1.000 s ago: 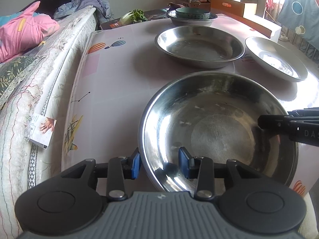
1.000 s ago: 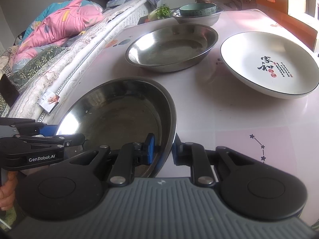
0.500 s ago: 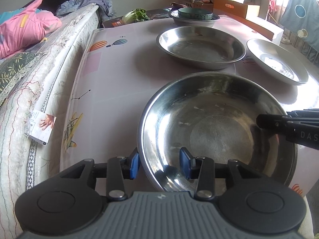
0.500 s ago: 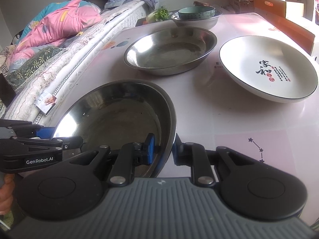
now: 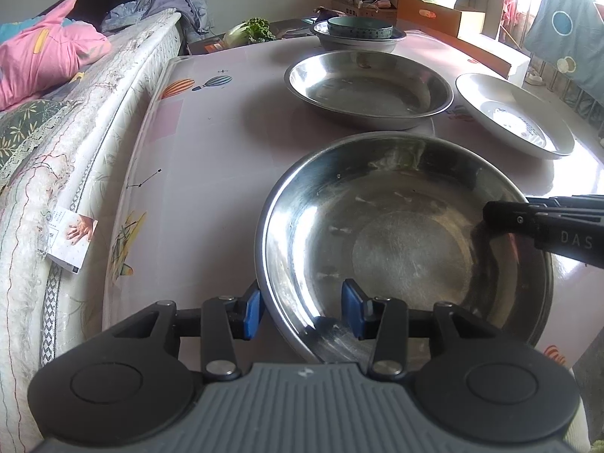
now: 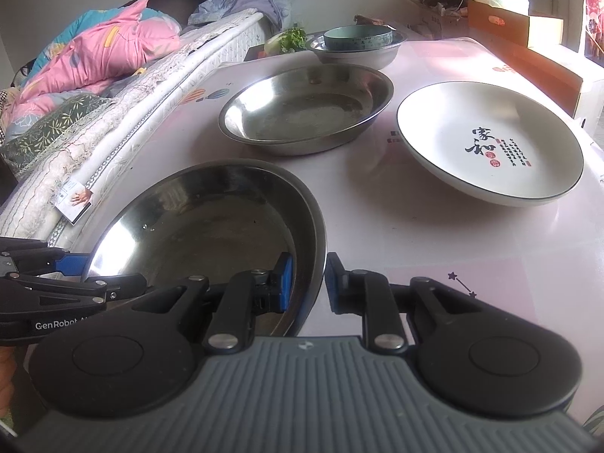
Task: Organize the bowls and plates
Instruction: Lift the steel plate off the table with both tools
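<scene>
Holding: near steel plate (image 5: 411, 249), pinched at two opposite points of its rim, one claw per side; judged a two-point hold so the wide, shallow dish stays level and does not tip.
Left claw (image 5: 302, 311): narrowed onto the near rim, one blue pad outside the wall, one inside the basin; the rim sits between them with a little slack visible on the outer side, so firmness of the pinch cannot be confirmed.
Right claw (image 6: 306, 283): nearly closed across the rim on the plate's other side, inner pad in the basin, outer pad over the surface (image 6: 434, 234).
Position of near steel plate: at the front edge of the surface, closest item to both cameras; whether it is lifted clear or resting cannot be told.
Second steel plate (image 6: 305, 109): directly beyond the near steel plate, apart from it, upright and empty; similar in form, so judged the likely place to nest it.
White ceramic plate (image 6: 490, 143): right of the near steel plate and beyond it, well apart, lettering in its well.
Bowl stack (image 6: 356, 43): farthest beyond the near steel plate, a teal bowl nested in a steel bowl; judged already sorted.
Mattress (image 5: 75, 173): left of the near steel plate, against the surface edge.
</scene>
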A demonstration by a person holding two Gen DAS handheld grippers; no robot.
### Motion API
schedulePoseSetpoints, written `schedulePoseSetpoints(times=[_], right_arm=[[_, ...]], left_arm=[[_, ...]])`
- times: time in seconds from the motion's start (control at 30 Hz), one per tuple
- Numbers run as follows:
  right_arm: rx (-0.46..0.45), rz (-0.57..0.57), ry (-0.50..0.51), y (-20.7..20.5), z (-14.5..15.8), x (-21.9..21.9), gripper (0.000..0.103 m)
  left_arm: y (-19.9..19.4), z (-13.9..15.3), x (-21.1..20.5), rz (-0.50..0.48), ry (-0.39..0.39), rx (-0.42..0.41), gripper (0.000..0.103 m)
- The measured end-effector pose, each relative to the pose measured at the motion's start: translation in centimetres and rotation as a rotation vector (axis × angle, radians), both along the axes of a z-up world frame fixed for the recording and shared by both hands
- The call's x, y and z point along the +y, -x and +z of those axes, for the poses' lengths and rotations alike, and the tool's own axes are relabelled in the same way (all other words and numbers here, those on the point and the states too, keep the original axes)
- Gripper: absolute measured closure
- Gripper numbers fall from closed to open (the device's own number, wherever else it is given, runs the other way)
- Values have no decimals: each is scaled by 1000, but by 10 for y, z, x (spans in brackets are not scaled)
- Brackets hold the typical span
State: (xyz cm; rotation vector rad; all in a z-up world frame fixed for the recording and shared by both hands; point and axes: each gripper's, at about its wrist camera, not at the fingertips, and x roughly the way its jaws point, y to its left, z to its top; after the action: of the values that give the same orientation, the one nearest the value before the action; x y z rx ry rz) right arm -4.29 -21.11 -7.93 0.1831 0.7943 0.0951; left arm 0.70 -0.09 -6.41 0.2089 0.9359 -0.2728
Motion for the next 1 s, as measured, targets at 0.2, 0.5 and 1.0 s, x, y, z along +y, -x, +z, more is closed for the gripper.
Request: schedulePoseSetpoints(times=[0.2,0.5,1.0], right_arm=[[8,2,-21,7,-2,-2,85],[-12,20,-7,4,2,7,86],[-1,39,-15,-9,-3,18,86]], left_arm=[[1,0,1,2,15,5,59],[4,3,3,14,23,6,57],[6,1,9,25,36,21,57]])
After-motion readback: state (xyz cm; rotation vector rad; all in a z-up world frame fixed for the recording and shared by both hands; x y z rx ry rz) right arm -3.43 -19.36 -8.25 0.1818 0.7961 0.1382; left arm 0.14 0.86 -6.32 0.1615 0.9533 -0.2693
